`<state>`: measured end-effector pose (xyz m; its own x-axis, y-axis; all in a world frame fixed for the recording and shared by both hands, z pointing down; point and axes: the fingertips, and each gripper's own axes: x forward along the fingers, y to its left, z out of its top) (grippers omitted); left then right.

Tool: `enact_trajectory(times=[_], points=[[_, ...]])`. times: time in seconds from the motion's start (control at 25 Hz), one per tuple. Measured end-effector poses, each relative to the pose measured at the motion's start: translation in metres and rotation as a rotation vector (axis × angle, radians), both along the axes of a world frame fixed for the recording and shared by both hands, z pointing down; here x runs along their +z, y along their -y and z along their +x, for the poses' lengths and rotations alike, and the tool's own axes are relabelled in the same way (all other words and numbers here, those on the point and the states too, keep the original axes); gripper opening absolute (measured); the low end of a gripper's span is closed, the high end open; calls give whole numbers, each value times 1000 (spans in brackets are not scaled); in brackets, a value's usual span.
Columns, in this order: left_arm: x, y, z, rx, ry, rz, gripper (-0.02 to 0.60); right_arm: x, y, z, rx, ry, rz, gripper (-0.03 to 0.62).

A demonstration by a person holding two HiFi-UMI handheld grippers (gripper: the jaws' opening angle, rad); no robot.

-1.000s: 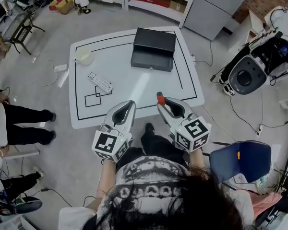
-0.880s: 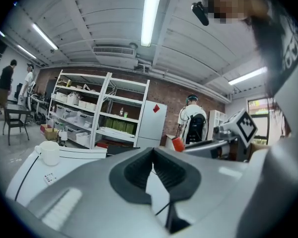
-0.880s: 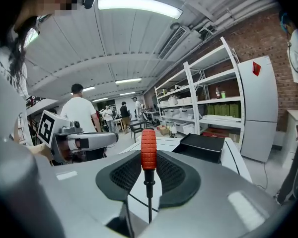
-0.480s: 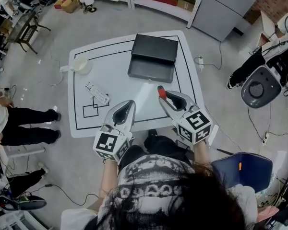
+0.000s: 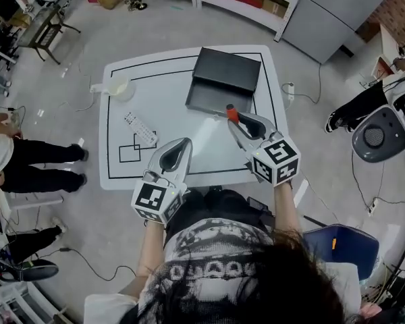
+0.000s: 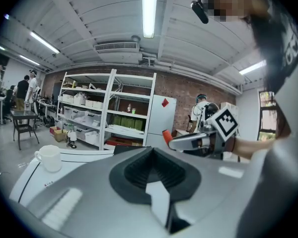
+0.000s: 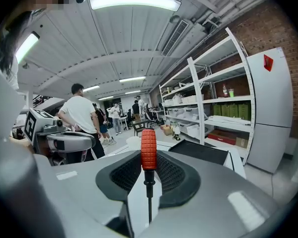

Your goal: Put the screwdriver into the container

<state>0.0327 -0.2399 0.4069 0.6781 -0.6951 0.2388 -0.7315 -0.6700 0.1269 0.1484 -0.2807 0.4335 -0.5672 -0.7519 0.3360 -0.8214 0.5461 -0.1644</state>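
A screwdriver (image 5: 231,112) with a red ribbed handle (image 7: 148,149) sticks out forward from my right gripper (image 5: 235,119), which is shut on its thin dark shaft. The handle tip hovers by the near right edge of the black container (image 5: 224,69), a low box with its lid raised behind it, at the table's far side. The container (image 7: 201,151) lies ahead and to the right in the right gripper view. My left gripper (image 5: 183,143) hangs over the table's near middle, shut with nothing in it. In the left gripper view the right gripper (image 6: 188,141) and the red handle (image 6: 167,136) show ahead.
On the white table (image 5: 169,106) with black lines lie a remote control (image 5: 140,128) at the left and a white mug (image 5: 117,86) at the far left corner. People stand left of the table (image 5: 27,167). A blue chair (image 5: 337,240) is at my right, shelves beyond.
Both grippers have moved forward over the table. The right one carried the screwdriver from the near edge up to the container's front; the left moved less.
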Motion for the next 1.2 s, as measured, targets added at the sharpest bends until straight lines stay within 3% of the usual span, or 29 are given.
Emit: enact_trajectory(times=[0.24, 0.52, 0.8, 1.2], points=[[-2, 16, -12, 11, 10, 14, 0, 8, 34, -6, -14, -60, 1, 95], [-5, 28, -27, 39, -2, 11, 0, 36, 80, -16, -41, -216, -45, 95], [-8, 37, -54, 38, -6, 1, 0, 84, 125, -25, -74, -404, -148, 95], [-6, 44, -97, -17, -17, 5, 0, 156, 163, -65, -156, -500, -323, 95]])
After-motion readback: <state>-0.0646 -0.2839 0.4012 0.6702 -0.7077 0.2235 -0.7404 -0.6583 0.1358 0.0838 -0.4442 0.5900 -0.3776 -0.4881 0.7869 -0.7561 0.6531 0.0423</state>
